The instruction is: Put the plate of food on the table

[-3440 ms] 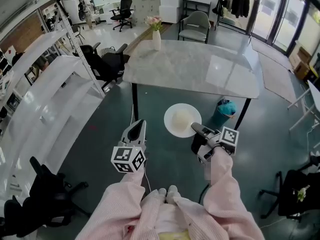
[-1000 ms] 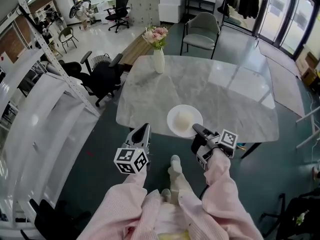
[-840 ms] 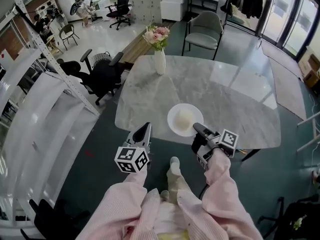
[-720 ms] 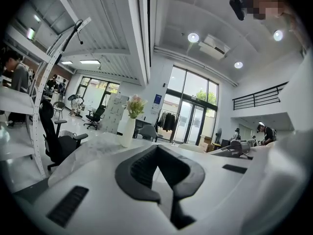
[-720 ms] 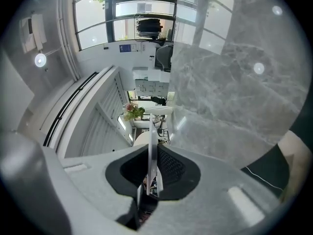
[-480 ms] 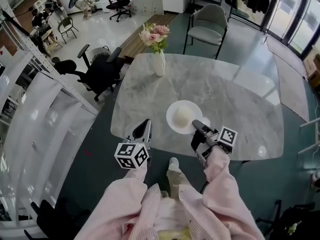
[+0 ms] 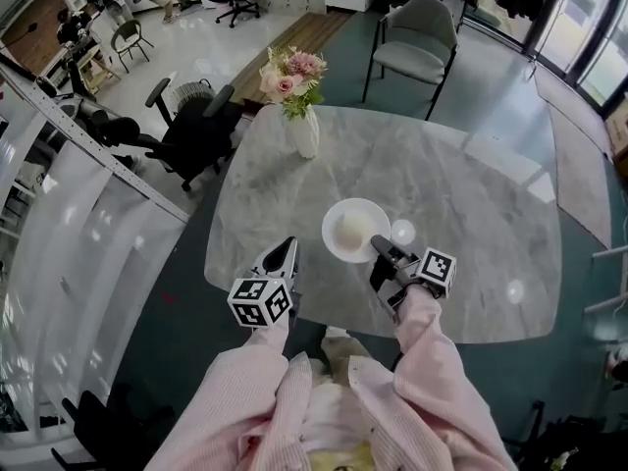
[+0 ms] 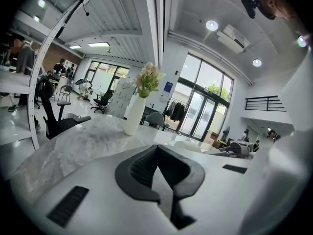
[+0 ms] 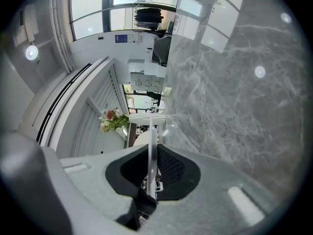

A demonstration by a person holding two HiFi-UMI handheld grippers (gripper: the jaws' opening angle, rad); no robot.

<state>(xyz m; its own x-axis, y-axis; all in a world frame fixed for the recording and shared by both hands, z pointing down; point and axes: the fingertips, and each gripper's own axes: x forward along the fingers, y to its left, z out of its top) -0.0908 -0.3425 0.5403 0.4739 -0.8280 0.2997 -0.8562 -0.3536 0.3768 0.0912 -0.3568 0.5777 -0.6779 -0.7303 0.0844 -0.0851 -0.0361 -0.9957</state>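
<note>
A white plate (image 7: 355,230) with a pale round piece of food (image 7: 352,227) is over the near half of the grey marble table (image 7: 461,204). I cannot tell whether it rests on the top. My right gripper (image 7: 378,248) is shut on the plate's near right rim. In the right gripper view the rim (image 9: 151,141) runs edge-on between the pads of the right gripper (image 9: 152,153). My left gripper (image 7: 281,257) is at the table's near edge, left of the plate, shut and holding nothing. In the left gripper view the left gripper (image 8: 159,153) is seen low over the tabletop.
A white vase of pink flowers (image 7: 299,116) stands on the table's far left part, also the vase (image 8: 133,115) in the left gripper view. A grey armchair (image 7: 420,29) is beyond the table, a black office chair (image 7: 186,126) and white shelving (image 7: 69,214) to the left.
The person has walked up to the table. The plate, held in the right gripper throughout, has gone from over the floor to over the table's near half. The left gripper came along beside it.
</note>
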